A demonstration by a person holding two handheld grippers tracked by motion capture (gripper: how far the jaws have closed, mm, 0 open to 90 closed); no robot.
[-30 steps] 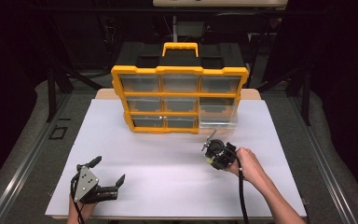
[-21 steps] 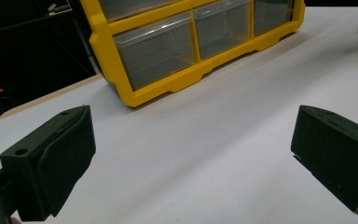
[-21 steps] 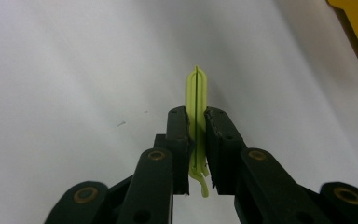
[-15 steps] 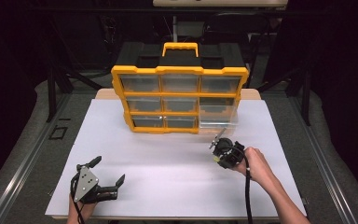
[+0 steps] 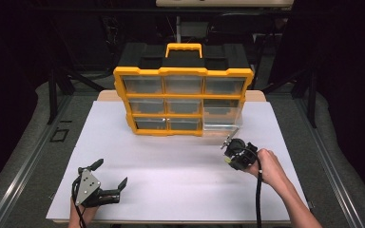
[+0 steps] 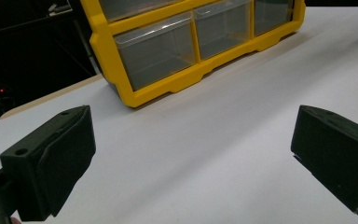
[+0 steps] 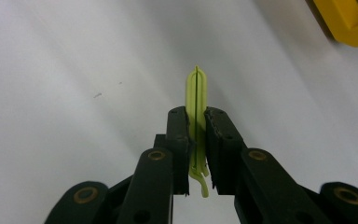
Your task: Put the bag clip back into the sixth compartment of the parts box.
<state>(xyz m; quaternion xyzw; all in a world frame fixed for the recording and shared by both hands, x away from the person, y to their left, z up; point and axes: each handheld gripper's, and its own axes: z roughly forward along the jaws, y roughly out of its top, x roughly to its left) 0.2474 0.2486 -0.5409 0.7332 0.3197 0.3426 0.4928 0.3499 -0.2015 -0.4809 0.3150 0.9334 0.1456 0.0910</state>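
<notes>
A yellow organizer with a black back and clear drawers stands upright at the far middle of the white table. Its bottom right drawer is pulled out toward me. My right gripper hovers just in front of that drawer. In the right gripper view, it is shut on a thin yellow-green plastic piece that sticks out past the pads. My left gripper rests near the table's front left, open and with nothing between its fingers; the left gripper view faces the organizer.
A corner of the organizer shows at the top right of the right gripper view. White tabletop stretches between the two grippers. Dark stands and cables sit behind the table, beyond its far edge.
My right gripper has moved to the right, still shut on the yellow-green piece. The left gripper has stayed put.
</notes>
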